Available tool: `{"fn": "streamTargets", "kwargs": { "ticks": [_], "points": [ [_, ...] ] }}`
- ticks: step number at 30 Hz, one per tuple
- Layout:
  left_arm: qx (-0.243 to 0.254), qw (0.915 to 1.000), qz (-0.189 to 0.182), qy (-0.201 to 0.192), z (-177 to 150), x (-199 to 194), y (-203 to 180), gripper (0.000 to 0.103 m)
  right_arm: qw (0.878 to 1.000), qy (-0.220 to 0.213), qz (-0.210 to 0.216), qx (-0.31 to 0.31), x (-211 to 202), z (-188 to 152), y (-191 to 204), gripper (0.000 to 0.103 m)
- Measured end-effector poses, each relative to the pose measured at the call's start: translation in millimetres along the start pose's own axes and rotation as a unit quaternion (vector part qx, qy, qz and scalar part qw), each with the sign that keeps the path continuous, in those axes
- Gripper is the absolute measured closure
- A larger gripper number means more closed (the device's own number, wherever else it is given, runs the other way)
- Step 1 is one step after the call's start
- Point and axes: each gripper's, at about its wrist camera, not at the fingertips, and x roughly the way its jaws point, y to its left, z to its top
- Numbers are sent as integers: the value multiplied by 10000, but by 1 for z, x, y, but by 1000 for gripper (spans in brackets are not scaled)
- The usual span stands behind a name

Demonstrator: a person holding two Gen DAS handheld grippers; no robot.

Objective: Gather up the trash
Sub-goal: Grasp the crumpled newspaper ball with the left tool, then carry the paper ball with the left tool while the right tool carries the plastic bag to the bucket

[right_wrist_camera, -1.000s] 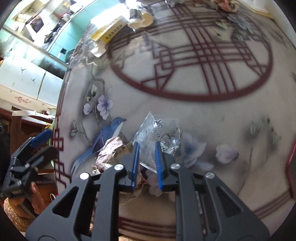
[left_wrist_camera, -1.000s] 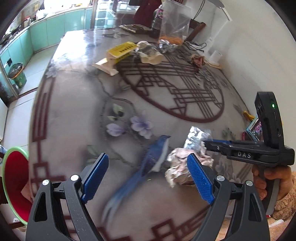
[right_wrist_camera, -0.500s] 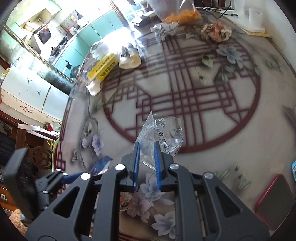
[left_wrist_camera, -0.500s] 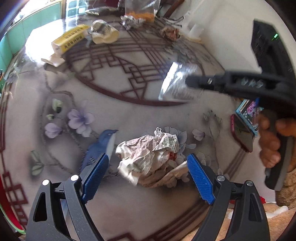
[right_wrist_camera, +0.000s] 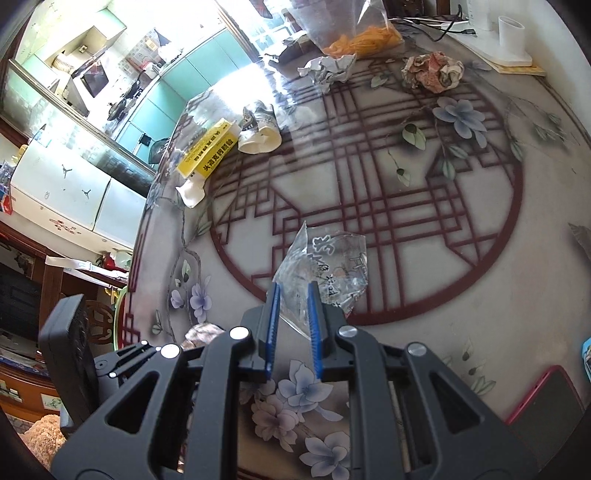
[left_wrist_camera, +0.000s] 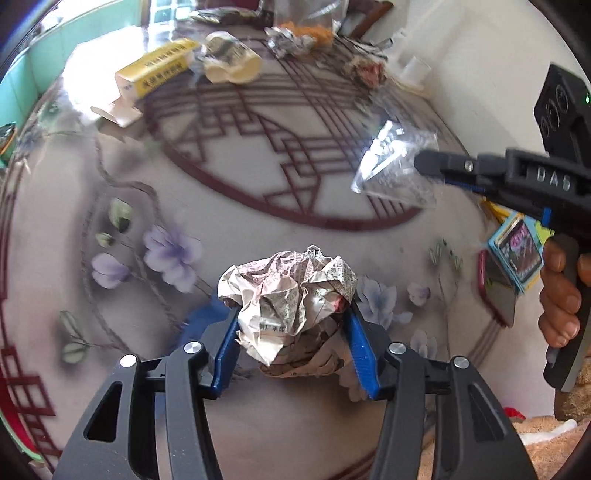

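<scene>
My left gripper [left_wrist_camera: 291,317] is shut on a crumpled newspaper ball [left_wrist_camera: 291,295] near the table's front edge; the blue pads press both its sides. My right gripper [right_wrist_camera: 293,295] is shut on a clear plastic wrapper [right_wrist_camera: 325,266] and holds it above the table; it also shows in the left wrist view [left_wrist_camera: 395,166] at the right. More trash lies at the far side: a yellow carton [right_wrist_camera: 208,155], a crushed paper cup [right_wrist_camera: 258,129], a white paper wad [right_wrist_camera: 328,68] and a reddish paper wad [right_wrist_camera: 432,70].
The patterned round table [right_wrist_camera: 424,221] carries a red-cased phone [right_wrist_camera: 546,406], a small blue card pack [left_wrist_camera: 517,251], a bag of orange snacks [right_wrist_camera: 354,33] and a white holder [right_wrist_camera: 509,33] by the wall. A red bin with a green rim [left_wrist_camera: 18,432] stands below the left edge.
My left gripper has closed on the newspaper ball, which it straddled open before. My right gripper has lifted the clear wrapper off the table and carried it up and away.
</scene>
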Motion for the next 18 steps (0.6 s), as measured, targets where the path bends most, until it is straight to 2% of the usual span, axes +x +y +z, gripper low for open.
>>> {"fn": "streamTargets", "kwargs": {
  "ticks": [8, 18],
  "points": [
    [21, 9988, 248, -432, 9, -27, 9, 57, 9999, 46, 57, -78, 7, 4, 11, 88],
    [-183, 9960, 367, -797, 11, -57, 31, 56, 9997, 84, 73, -201, 13, 3, 30, 88]
  ]
}}
